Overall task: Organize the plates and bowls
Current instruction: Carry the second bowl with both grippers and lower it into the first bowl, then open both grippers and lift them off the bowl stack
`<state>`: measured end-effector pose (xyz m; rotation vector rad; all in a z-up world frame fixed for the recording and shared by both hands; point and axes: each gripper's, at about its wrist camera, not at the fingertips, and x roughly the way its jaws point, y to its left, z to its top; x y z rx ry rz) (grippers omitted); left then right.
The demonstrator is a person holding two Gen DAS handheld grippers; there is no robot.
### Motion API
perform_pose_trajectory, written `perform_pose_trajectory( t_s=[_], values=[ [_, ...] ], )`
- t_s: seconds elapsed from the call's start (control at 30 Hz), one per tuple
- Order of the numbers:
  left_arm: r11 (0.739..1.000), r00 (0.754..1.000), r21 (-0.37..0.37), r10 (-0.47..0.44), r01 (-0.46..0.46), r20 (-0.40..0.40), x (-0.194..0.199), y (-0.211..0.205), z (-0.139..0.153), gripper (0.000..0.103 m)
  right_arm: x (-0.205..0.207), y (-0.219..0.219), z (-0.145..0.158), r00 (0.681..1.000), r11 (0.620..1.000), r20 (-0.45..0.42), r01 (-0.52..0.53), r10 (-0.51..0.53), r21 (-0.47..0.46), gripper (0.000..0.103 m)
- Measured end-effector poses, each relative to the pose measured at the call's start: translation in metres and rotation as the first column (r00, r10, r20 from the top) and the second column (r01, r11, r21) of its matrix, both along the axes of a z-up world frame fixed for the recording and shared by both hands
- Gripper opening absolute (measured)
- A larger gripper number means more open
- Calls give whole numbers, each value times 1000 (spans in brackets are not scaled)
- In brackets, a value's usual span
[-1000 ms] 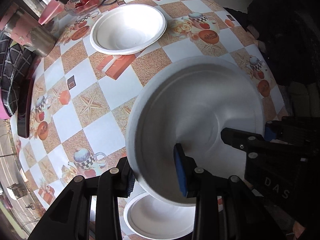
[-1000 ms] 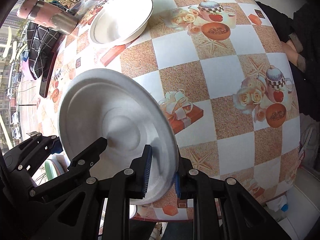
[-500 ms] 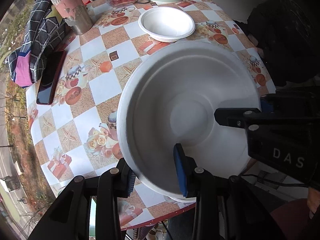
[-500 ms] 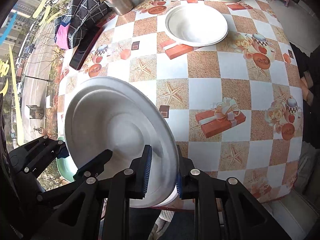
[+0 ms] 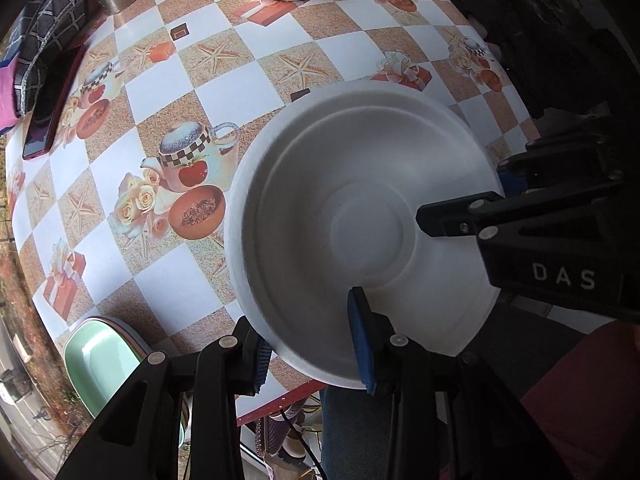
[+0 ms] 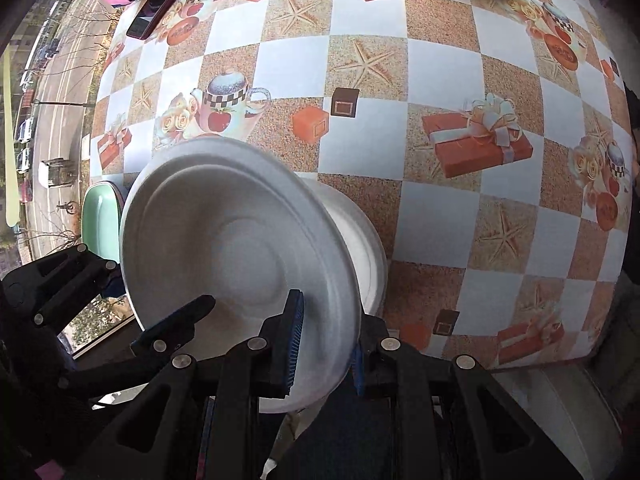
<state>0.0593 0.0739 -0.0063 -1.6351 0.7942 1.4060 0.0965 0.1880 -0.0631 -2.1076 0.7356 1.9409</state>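
Likely to slip or buckle: thin white plate point(image 5: 360, 216) tilted, pinched only at rim on two sides, held above table point(image 5: 256, 52) edge, w/ second white dish point(image 6: 366, 248) just under it. Left gripper point(image 5: 312, 344) jaws closed on near rim, pad inside, pad outside. Right gripper point(image 6: 326, 336) jaws narrow, clamped on opposite rim. Uneven pull btwn grippers could bend plate or drop it off edge

Both tongs are matte black plastic with silver screw heads and blue ribbed pads point(image 5: 362, 340); the right tongs point(image 5: 560, 248) carry white "DAS" lettering.
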Motion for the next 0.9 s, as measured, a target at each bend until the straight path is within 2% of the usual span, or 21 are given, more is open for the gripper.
perform_pose_trajectory(
  t_s=[0.17, 0.27, 0.33, 0.37, 0.4, 0.43, 0.47, 0.53, 0.67, 0.9],
  values=[
    [1000, 1000, -7, -8, 8, 14, 5, 3, -8, 41, 7, 2, -11, 999, 1000, 38, 13, -11, -27, 24],
    [1000, 1000, -14, -16, 16, 5, 7, 4, -12, 54, 9, 2, -19, 998, 998, 52, 25, -22, -65, 24],
    [1000, 1000, -21, -20, 20, -20, 6, 4, -12, 68, 11, 5, -22, 997, 996, 58, 47, -43, -77, 25],
    [1000, 999, -19, -13, 13, -32, 5, 3, -11, 70, 12, 9, -22, 997, 995, 57, 64, -60, -75, 36],
    [1000, 999, -14, 2, -2, -35, 1, 1, -10, 70, 14, 14, -21, 995, 994, 50, 85, -81, -73, 62],
    [1000, 999, -6, 22, -22, -29, -3, -1, -9, 71, 16, 21, -19, 994, 992, 39, 109, -107, -70, 75],
    [999, 999, 0, 45, -45, -24, -8, -4, -7, 72, 18, 28, -16, 991, 989, 23, 135, -134, -66, 83],
    [996, 995, 2, 90, -90, -33, -19, -11, -5, 78, 22, 42, -12, 985, 983, 7, 175, -175, -53, 83],
    [990, 988, -23, 139, -141, -71, -42, -20, -5, 78, 34, 69, -18, 965, 966, 47, 259, -259, 4, 83],
    [981, 973, -29, 184, -190, -136, -76, -15, -2, 78, 56, 98, -31, 932, 935, 88, 353, -352, 4, 83]
  ],
)
